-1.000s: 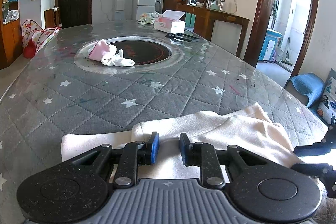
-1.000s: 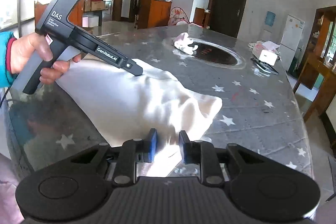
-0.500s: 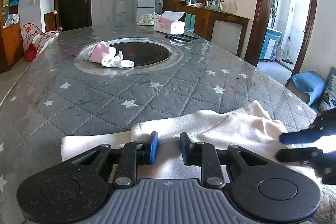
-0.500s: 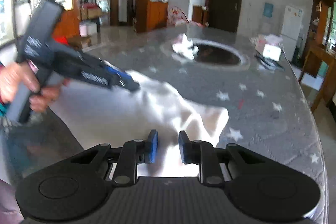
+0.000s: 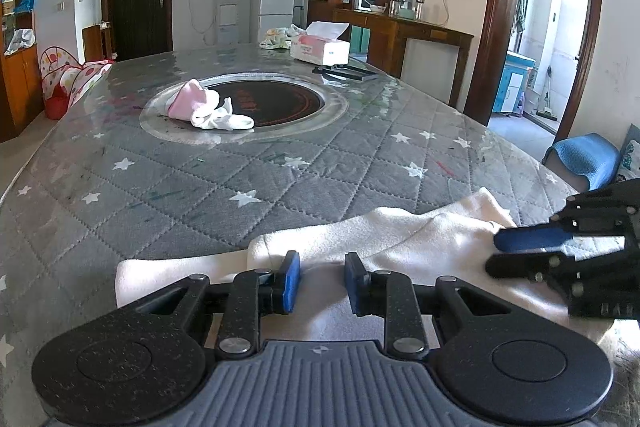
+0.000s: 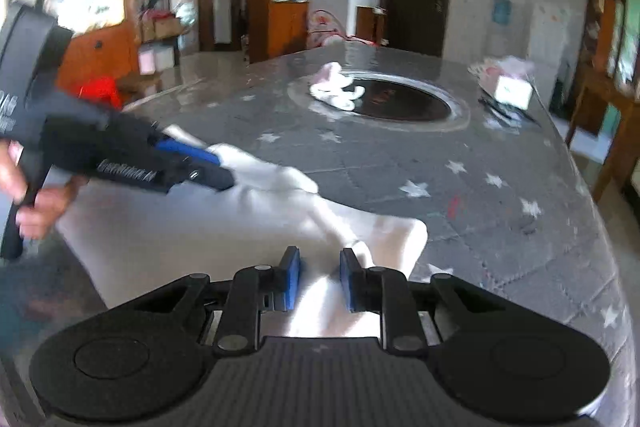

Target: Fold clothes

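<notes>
A cream-white garment (image 5: 400,239) lies rumpled at the near edge of the grey quilted star table (image 5: 240,179). My left gripper (image 5: 322,287) hovers just over its near hem with jaws apart and nothing between the pads. My right gripper (image 6: 319,281) is open over the garment's other end (image 6: 224,227), with cloth lying between the pads. The right gripper also shows at the right edge of the left wrist view (image 5: 520,251). The left gripper shows in the right wrist view (image 6: 208,167), resting on the garment's far edge.
A pink and white clothes pile (image 5: 208,107) lies on the round black inset (image 5: 280,101) mid-table. A tissue box (image 5: 320,47) and a dark flat object (image 5: 344,71) sit at the far end. A blue cushioned seat (image 5: 584,159) stands right of the table.
The right gripper has moved in over the garment toward the left gripper and the right view is blurred by motion. The left gripper has barely moved. The garment lies much as before.
</notes>
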Demonstrator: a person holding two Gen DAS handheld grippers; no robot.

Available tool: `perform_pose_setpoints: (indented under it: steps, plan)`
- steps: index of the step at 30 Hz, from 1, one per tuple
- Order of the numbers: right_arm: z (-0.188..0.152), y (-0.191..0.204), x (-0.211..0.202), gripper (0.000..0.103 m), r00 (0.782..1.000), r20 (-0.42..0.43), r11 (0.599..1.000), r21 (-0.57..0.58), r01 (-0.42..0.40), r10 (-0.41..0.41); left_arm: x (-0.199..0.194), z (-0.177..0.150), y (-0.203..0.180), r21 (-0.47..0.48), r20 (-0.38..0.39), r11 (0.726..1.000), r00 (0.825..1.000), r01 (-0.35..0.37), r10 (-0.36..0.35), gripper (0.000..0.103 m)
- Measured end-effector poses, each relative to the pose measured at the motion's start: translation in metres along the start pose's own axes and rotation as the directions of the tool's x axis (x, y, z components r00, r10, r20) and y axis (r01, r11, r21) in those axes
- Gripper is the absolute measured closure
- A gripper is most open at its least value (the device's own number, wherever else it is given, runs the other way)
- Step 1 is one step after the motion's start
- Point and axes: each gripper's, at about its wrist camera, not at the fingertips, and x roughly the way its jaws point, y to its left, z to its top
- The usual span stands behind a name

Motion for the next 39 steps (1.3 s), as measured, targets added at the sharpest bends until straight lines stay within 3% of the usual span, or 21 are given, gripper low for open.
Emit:
perform_pose_setpoints:
  steps: [10,15,20,26,33,39]
  plan:
    - [0.025,0.011,0.022,0.084,0.999,0.013,0.999,-0.010,-0.047,0.047,0.001,0.000,-0.001,0.004,0.000,1.000,1.000,0.000,0.000,0.073]
    - [0.025,0.006,0.032,0.087,1.000,-0.014,1.000,0.009,-0.017,0.017,0.000,0.000,-0.001,0.006,0.003,1.000,1.000,0.014,-0.014,0.072]
    - [0.020,0.020,-0.002,0.087,0.998,0.042,0.998,-0.043,-0.038,0.040,-0.005,0.000,-0.004,0.014,0.010,0.999,0.999,0.034,-0.034,0.055]
    - [0.005,0.045,-0.034,0.086,0.992,0.068,0.987,-0.121,-0.102,0.110,-0.037,-0.004,-0.009,0.039,0.066,0.998,0.997,0.043,-0.045,0.056]
    - [-0.007,0.060,-0.040,0.086,0.986,0.062,0.980,-0.139,-0.144,0.154,-0.093,-0.037,-0.023,0.047,0.104,0.993,0.988,0.110,-0.114,0.060]
    - [-0.014,0.067,-0.036,0.086,0.984,0.053,0.978,-0.132,-0.161,0.169,-0.097,-0.055,-0.035,0.058,0.098,0.991,0.987,0.123,-0.129,0.067]
